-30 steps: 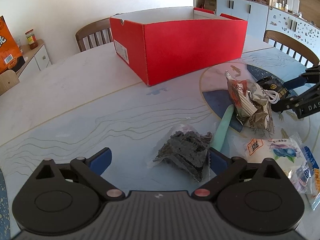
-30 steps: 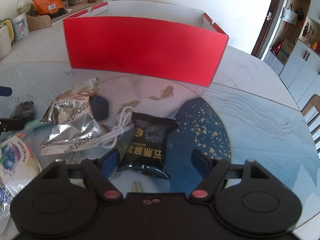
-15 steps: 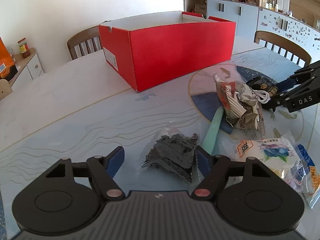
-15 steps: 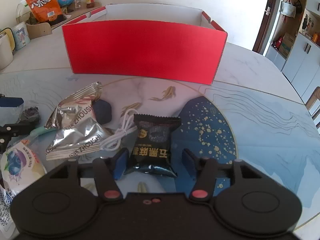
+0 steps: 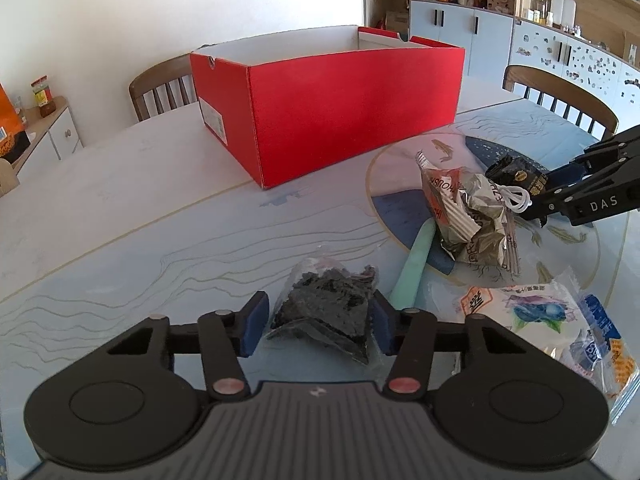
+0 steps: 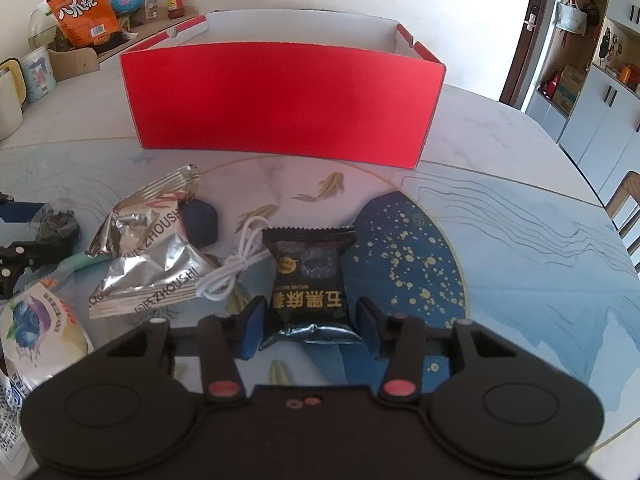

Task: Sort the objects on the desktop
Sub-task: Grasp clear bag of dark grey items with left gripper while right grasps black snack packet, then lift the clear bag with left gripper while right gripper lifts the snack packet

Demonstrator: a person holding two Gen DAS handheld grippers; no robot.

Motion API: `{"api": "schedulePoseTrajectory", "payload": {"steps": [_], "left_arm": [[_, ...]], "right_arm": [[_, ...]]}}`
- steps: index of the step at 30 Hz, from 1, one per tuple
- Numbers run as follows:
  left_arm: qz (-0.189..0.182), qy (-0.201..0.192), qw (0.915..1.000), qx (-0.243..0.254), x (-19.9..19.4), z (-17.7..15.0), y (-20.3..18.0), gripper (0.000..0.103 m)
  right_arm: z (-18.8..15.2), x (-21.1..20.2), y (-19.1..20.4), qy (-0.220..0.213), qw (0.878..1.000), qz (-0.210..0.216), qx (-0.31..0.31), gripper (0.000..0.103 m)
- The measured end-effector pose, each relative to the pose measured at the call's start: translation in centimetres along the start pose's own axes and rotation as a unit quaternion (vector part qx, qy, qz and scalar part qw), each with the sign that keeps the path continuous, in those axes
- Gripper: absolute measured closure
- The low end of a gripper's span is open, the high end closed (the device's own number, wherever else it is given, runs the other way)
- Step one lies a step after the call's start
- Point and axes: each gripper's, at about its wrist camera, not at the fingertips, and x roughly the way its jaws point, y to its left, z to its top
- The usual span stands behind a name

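The left gripper (image 5: 318, 322) is closing its blue-padded jaws around a clear packet of dark crumbly snack (image 5: 324, 312) lying on the table (image 5: 120, 232); the right pad already touches the wrapper's edge, while whether the left pad has met it cannot be told. The right gripper (image 6: 308, 326) is likewise closing on a black snack packet (image 6: 308, 280) with gold lettering, which lies flat between the pads; small gaps still show on both sides. Only the left wrist view shows the right gripper from outside, reaching in from the right edge at the black packet (image 5: 516, 176), and it shows a pale green stick (image 5: 412, 264) just beside the dark snack, its far end tucked under a crumpled foil bag (image 5: 468, 216). The right wrist view alone shows a dark rounded lump (image 6: 200, 224) behind the foil bag (image 6: 148, 256), and a coiled white cord (image 6: 240, 264) touching both the bag and the black packet. A blueberry-printed packet (image 5: 532, 312) lies near the left gripper's right side. Beyond everything stands an open red box (image 6: 280, 100), well apart from both packets, with wooden chairs (image 5: 164, 88) behind it. An orange snack bag (image 6: 82, 10) stands on a side cabinet.
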Motion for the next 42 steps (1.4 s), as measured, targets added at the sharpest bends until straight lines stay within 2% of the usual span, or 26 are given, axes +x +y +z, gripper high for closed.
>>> {"api": "schedulePoseTrajectory", "payload": {"steps": [4,28,36,42], "left_arm": [[0.002,0.001,1.0000,-0.005,0.0,0.1,0.1,0.058],[0.010,0.006,0.9997,-0.021,-0.3,0.9,0.3,0.065],[0.008,0.013,0.9995,-0.026,0.1,0.8,0.3,0.064],[0.004,0.017,0.9995,-0.028,0.5,0.7,0.4,0.058]], "right_arm": [[0.1,-0.3,-0.1,-0.005,1.000,0.001,-0.001,0.059],[0.6,-1.4,-0.6,-0.018,1.000,0.003,0.007,0.063],[0.3,-1.0,-0.6,-0.009,1.000,0.007,0.003,0.064],[-0.4,-0.2,-0.4,0.004,1.000,0.008,0.000,0.061]]}}
